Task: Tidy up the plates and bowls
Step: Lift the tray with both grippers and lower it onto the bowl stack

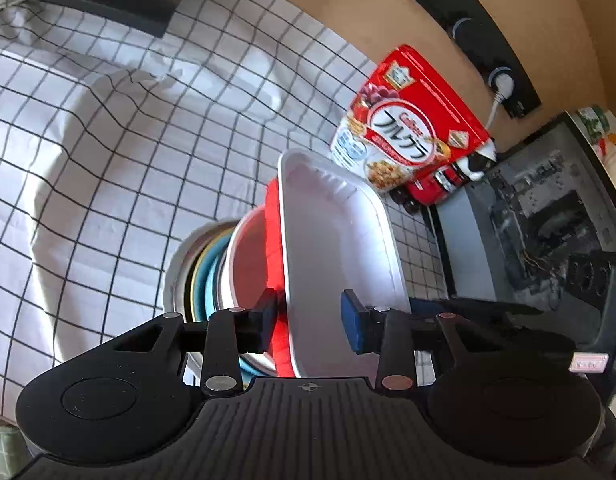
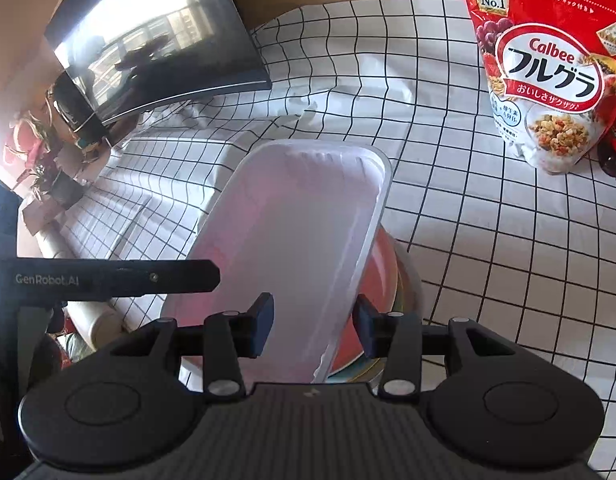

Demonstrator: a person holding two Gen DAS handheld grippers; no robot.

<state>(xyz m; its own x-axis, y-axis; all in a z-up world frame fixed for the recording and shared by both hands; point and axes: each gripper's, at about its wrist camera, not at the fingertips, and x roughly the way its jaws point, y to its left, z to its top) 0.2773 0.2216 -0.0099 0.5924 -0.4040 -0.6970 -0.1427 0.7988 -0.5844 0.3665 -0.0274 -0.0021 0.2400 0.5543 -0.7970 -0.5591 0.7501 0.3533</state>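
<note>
Here we see both grippers gathered round one stack of dishes on the worktop [image 2: 447, 220], which is covered by a white cloth with a black grid.

In the left wrist view, our left gripper [image 1: 309, 322] has its jaws spread wide. The near edge of a white rectangular tray [image 1: 335, 248] lies in the gap between them, and neither pad presses on it as far as we can tell. The tray sits tilted on top of the stack. Under it lies a red plate [image 1: 274, 220], then a white bowl with a red inside [image 1: 248, 256], then blue and yellow rims and a pale outer bowl [image 1: 176, 276] at the bottom. We cannot count the lower dishes exactly.

In the right wrist view, our right gripper [image 2: 313, 326] is also spread apart, with the tray [image 2: 292, 240] passing between its fingers. The right-hand pad sits just beside the tray's long rim, though we cannot tell whether it touches. The red plate [image 2: 381, 280] shows from under the tray on that side.

Beyond the stack stands a red cereal bag [image 2: 547, 72] with Calbee lettering, upright near the wall, with dark bottles beside it. A dark monitor [image 2: 156, 40] stands at the far left of the worktop, reflecting a window. The left wrist view also shows a grey open computer case [image 1: 547, 220] to the right of the stack.
</note>
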